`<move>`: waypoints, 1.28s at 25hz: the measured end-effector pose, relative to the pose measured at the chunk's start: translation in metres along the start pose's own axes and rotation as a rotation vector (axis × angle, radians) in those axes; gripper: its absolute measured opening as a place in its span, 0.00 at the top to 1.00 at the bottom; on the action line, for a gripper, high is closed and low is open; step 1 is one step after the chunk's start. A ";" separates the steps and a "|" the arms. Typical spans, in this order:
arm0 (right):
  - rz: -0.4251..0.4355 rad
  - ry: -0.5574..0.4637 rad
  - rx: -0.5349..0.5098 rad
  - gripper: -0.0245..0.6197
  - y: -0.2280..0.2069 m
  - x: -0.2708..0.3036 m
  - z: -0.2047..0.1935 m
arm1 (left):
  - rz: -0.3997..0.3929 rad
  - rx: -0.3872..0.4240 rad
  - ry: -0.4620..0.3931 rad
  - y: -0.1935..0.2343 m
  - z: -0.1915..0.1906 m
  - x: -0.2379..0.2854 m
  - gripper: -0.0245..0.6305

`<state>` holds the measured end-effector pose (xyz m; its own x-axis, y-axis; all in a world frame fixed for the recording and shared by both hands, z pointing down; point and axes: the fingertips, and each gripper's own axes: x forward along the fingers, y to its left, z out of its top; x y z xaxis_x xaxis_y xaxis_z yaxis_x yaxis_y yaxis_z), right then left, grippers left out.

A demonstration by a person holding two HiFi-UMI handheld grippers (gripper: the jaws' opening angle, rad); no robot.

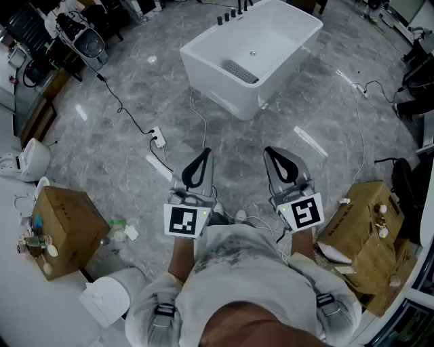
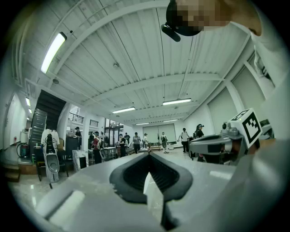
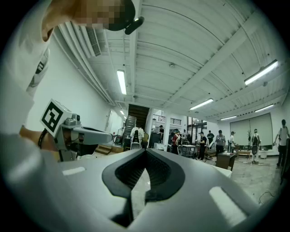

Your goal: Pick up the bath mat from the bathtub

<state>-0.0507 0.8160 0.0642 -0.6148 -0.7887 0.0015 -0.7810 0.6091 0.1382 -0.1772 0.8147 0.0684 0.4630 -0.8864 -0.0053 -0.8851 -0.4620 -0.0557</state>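
The white bathtub point(image 1: 252, 57) stands on the grey marble floor at the top of the head view. A grey ribbed bath mat point(image 1: 241, 71) lies inside it near the front wall. Both grippers are held side by side close to the person's body, well short of the tub and pointing toward it. My left gripper point(image 1: 207, 150) has its jaws together with nothing between them, as the left gripper view point(image 2: 149, 153) also shows. My right gripper point(image 1: 267, 149) is likewise shut and empty in the right gripper view point(image 3: 146, 149). Neither gripper view shows the tub or mat.
A power strip point(image 1: 157, 140) with a black cable lies on the floor left of the grippers. Cardboard boxes sit at the left point(image 1: 64, 227) and right point(image 1: 366, 217). Black taps point(image 1: 234, 13) line the tub's far rim. People point(image 2: 136, 141) stand far off in the hall.
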 end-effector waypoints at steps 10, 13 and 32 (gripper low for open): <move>-0.001 -0.021 0.019 0.96 -0.005 -0.006 -0.009 | 0.025 0.006 0.012 -0.013 -0.007 0.001 0.96; 0.003 -0.020 0.020 0.96 -0.009 -0.002 -0.012 | 0.033 -0.001 0.023 -0.010 -0.009 0.004 0.96; 0.003 0.041 -0.011 0.96 -0.049 0.161 -0.031 | 0.034 -0.014 0.036 0.120 -0.029 0.109 0.96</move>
<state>-0.1085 0.6566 0.0882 -0.6121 -0.7897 0.0426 -0.7777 0.6108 0.1487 -0.2339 0.6620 0.0902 0.4308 -0.9020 0.0288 -0.9010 -0.4317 -0.0423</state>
